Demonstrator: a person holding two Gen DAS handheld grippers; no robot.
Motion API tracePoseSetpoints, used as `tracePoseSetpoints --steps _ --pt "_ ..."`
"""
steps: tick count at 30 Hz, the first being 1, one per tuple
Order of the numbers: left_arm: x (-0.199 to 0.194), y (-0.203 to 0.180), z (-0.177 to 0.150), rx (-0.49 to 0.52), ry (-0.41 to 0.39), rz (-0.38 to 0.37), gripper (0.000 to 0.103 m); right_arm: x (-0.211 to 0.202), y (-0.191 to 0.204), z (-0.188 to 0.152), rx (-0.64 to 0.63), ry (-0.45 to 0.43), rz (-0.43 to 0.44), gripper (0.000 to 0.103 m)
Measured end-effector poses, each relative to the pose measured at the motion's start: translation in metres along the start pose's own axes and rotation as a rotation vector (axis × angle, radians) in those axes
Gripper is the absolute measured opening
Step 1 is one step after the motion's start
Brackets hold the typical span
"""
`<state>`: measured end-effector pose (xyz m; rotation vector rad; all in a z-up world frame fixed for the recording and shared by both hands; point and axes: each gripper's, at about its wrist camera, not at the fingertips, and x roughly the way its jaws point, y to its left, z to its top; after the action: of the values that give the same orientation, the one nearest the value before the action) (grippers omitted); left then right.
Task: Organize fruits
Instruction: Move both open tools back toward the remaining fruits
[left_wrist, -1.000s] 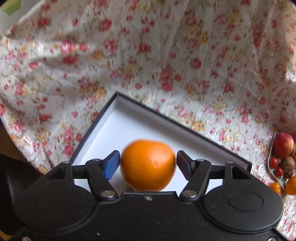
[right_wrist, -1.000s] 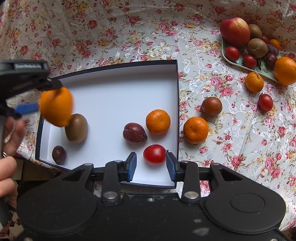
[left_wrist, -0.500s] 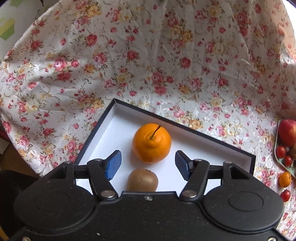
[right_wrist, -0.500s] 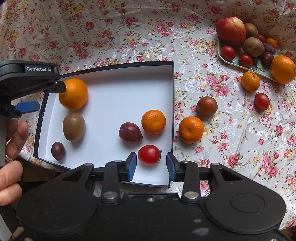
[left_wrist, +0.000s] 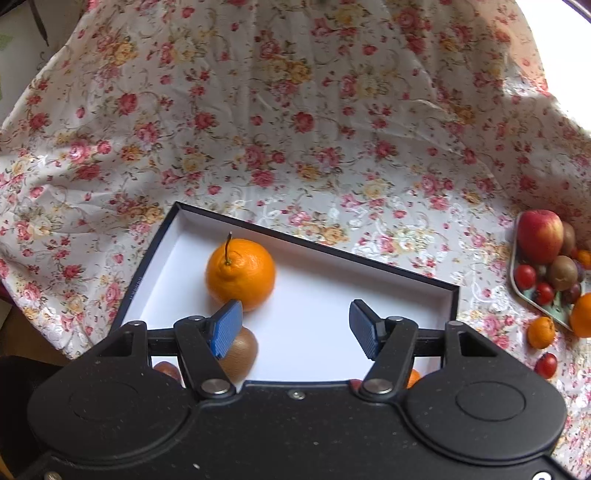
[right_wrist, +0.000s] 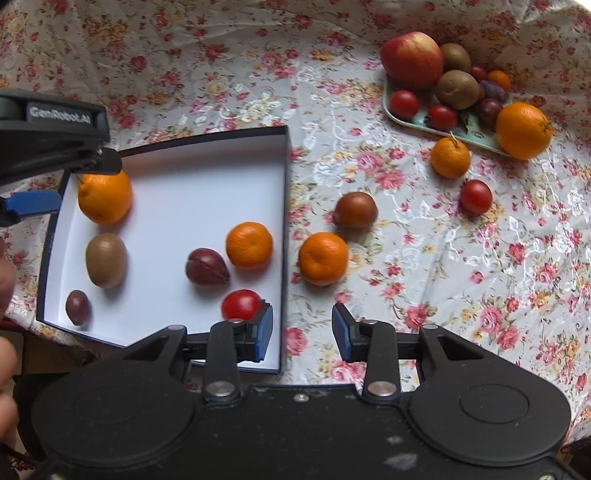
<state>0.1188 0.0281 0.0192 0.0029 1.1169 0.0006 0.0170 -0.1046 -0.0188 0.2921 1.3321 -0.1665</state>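
Orange (right_wrist: 105, 197) in box (right_wrist: 284, 206); left gripper (right_wrist: 55, 181) marked "GenRobot.AI".

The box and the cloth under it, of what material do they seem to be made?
The box: probably stiff cardboard, with thin straight walls, matte white inside, dark outside. The cloth: a woven or plastic-coated fabric with printed flowers, slightly glossy, with creases and folds.

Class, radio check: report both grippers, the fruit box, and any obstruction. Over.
Left gripper open, empty. Right gripper open, empty. Box holds six fruits, big orange included. Mandarin on cloth, path clear.
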Motion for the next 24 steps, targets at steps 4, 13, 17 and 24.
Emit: tracePoseSetpoints --steps 4,13,17,24 --pt "-0.003 -0.009 -0.001 0.034 -0.004 -0.009 0.066 0.000 -0.014 0.002 0.027 0.008 0.000 0.039" --pt "0.009 -0.028 -0.005 0.079 0.061 -0.052 0.066 0.003 -0.081 0.027 0.155 0.075 -0.050 0.039" --pt "0.008 -0.047 -0.011 0.112 0.069 -0.077 0.065 -0.002 -0.110 0.041 0.183 0.076 -0.103 0.039" --pt "0.005 -0.092 -0.023 0.187 0.085 -0.140 0.065 -0.007 -0.159 0.045 0.267 0.078 -0.080 0.039"
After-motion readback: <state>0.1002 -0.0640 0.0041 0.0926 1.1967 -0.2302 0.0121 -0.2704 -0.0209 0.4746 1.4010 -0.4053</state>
